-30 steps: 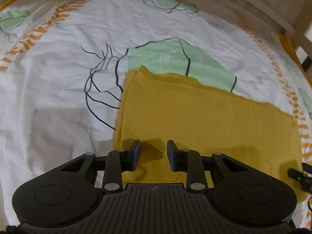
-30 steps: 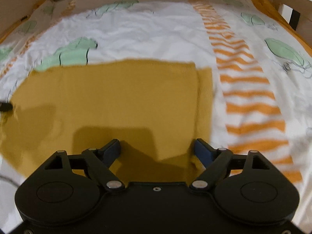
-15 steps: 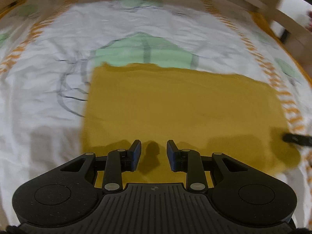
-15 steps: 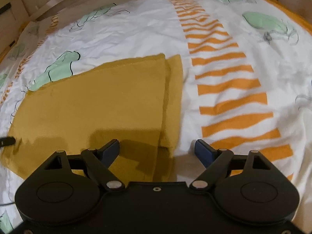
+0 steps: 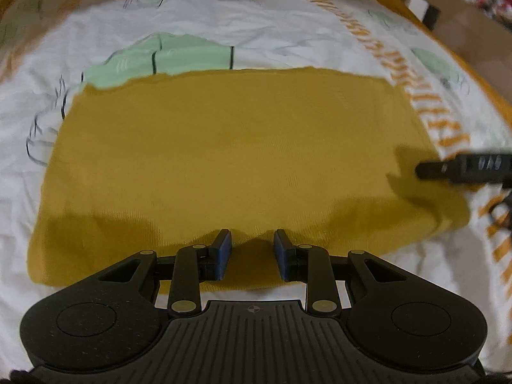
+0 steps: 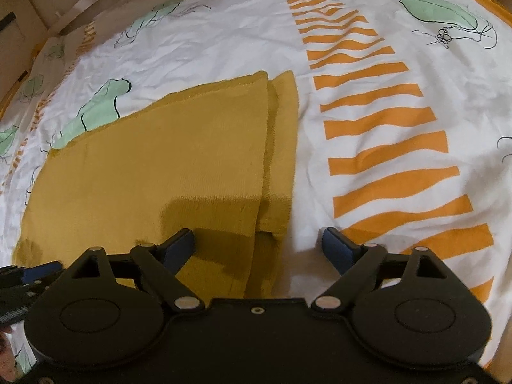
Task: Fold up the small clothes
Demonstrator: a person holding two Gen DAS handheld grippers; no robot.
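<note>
On the white bed sheet (image 6: 224, 41) with green leaves, the flat yellow knit cloth (image 5: 236, 160) lies half-folded, the left gripper (image 5: 252, 252) hangs partly apart and empty, and the right gripper (image 6: 257, 246) is opening over its edge, likely to pinch next.

Mustard-yellow knit garment (image 5: 236, 160) lies flat on the bed, folded into a rough rectangle, long side running left to right in the left wrist view. Plain, no print, fine ribbed weave. Far edge slightly ragged. In the right wrist view (image 6: 153, 166) its right end shows stacked layers, a narrower under-layer sticking out past the top one. Surface smooth, few wrinkles.
</note>
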